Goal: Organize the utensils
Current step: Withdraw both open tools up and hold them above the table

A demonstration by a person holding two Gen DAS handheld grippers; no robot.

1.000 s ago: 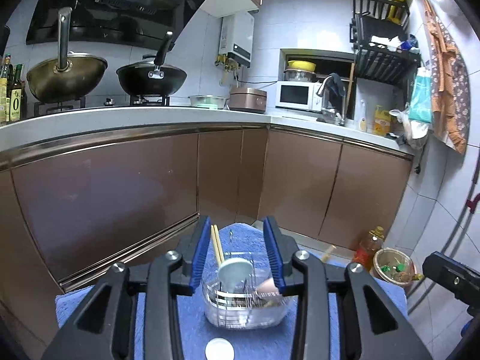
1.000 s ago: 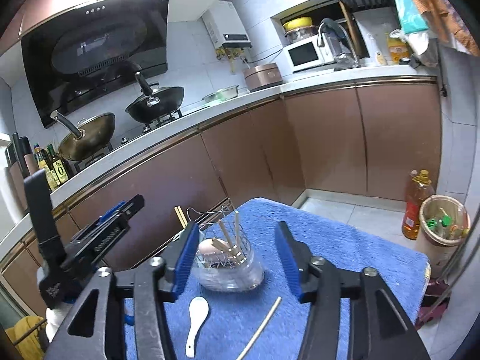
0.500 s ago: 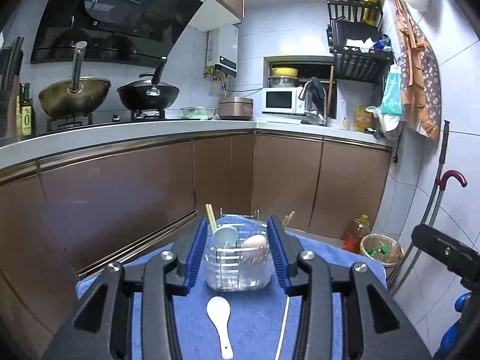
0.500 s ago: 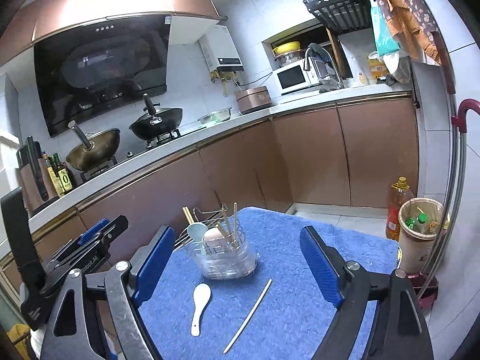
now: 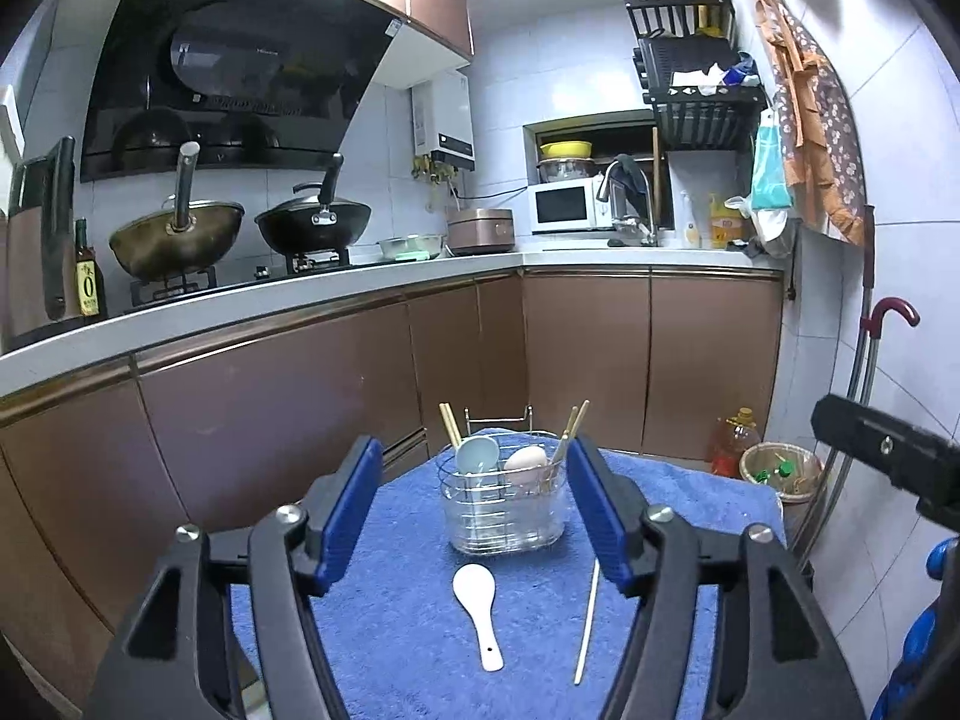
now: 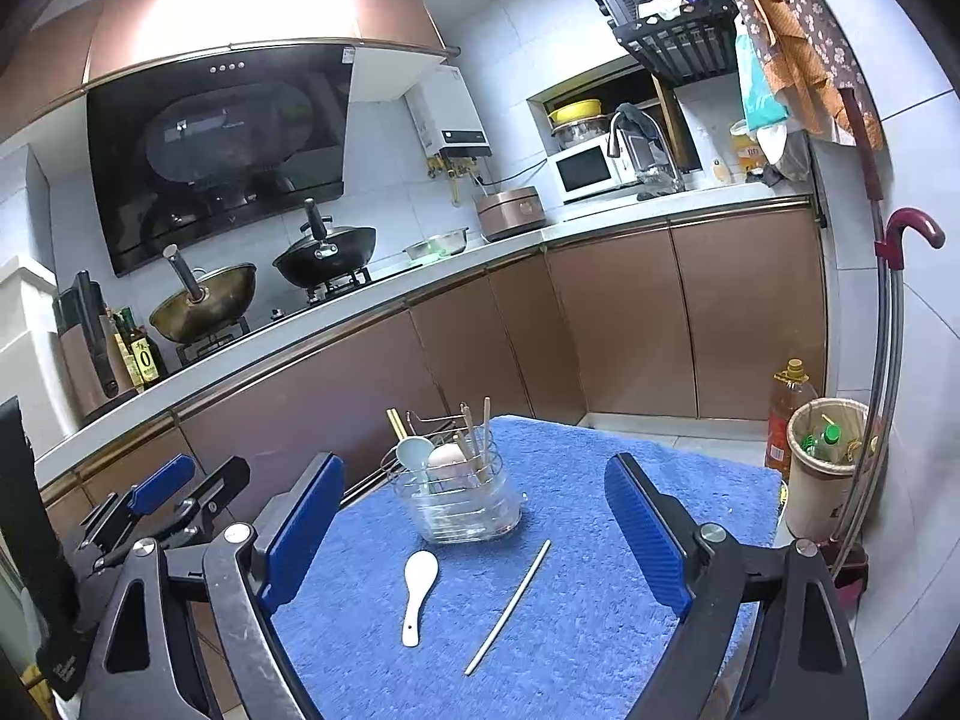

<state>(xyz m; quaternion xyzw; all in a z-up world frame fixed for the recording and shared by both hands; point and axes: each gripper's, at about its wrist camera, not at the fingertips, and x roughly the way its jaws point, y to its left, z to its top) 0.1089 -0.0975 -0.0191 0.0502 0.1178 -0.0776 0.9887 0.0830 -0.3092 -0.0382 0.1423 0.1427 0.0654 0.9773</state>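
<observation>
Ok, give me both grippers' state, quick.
Left gripper: open, holding nothing; its jaws have just been opening.
Right gripper: open, holding nothing; it too has just opened wider.

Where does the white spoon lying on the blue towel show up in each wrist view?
Left wrist: white spoon lies low centre, in front of the clear utensil holder, bowl end toward it.
Right wrist: white spoon lies lower centre-left, left of the loose chopstick.
Shared landmark: the utensil holder.
</observation>
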